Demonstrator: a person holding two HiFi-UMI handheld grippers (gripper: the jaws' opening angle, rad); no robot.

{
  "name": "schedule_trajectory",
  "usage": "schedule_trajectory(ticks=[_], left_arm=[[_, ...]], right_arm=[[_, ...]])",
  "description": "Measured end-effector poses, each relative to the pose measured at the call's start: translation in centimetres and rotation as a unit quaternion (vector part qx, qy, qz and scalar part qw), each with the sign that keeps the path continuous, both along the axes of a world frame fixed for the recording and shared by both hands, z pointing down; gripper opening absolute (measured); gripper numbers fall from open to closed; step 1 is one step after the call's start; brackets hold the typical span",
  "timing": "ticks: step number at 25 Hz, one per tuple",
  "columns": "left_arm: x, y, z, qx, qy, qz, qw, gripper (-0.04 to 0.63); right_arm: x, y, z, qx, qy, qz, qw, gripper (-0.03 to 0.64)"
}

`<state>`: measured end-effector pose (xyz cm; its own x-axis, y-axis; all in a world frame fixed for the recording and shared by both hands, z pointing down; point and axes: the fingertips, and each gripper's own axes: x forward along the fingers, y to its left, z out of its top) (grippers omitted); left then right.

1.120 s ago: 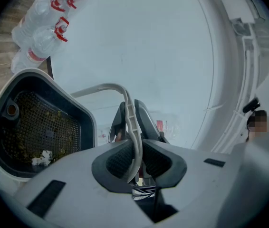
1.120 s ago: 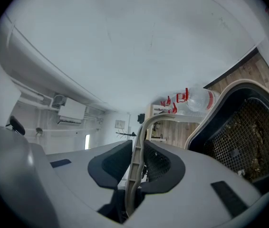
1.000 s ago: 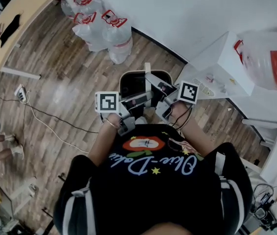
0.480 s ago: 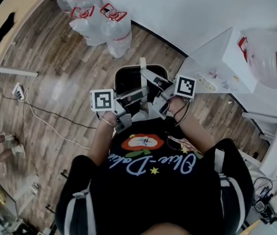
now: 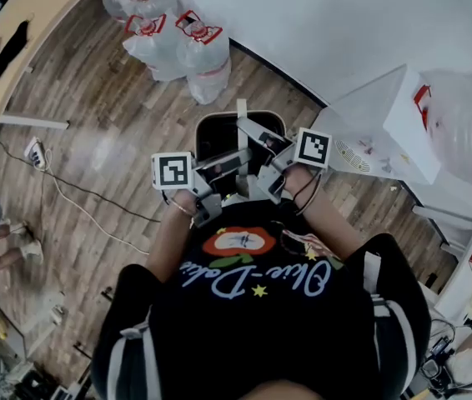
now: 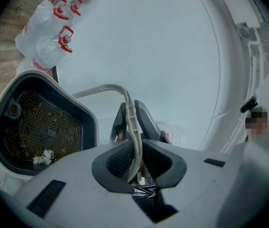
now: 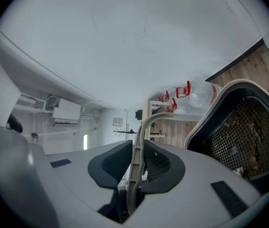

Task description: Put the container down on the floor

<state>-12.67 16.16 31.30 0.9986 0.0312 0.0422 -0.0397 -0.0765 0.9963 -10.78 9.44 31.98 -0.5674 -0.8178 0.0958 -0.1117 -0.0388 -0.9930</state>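
Container [image 5: 216, 138], handle [image 6: 101, 88] clamped in left tool [image 6: 135, 156] and right tool [image 7: 137, 163] — wooden floor [image 5: 111, 123] below

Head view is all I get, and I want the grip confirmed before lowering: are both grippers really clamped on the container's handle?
Observer: The left gripper is shut on the thin pale handle, with a pad pressing on each side.
Operator: And the right?
Observer: The right gripper pinches the handle too.
Operator: Anything inside the container?
Observer: The container holds a dark mesh basket with scattered bits and a crumpled white scrap.
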Motion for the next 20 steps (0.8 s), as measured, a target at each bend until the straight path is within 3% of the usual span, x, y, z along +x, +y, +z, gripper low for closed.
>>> schedule_trajectory(ticks=[10, 16, 20], left_arm=[[3.8, -6.9, 1.6, 0.000, -0.025, -0.020, 0.9995, 0.052], [6.8, -9.9, 2.9, -0.029, -0.046, -0.027, 0.9982, 0.052], [8.4, -11.4, 4.0, -0.022, -0.043, -0.023, 0.9986, 0.052]], right_arm=[[3.4, -6.9, 1.6, -0.023, -0.013, -0.034, 0.999, 0.064], [6.4, -10.1, 2.9, -0.033, -0.019, -0.044, 0.998, 0.064], [7.8, -11.5, 4.4, -0.028, -0.019, -0.044, 0.998, 0.064]])
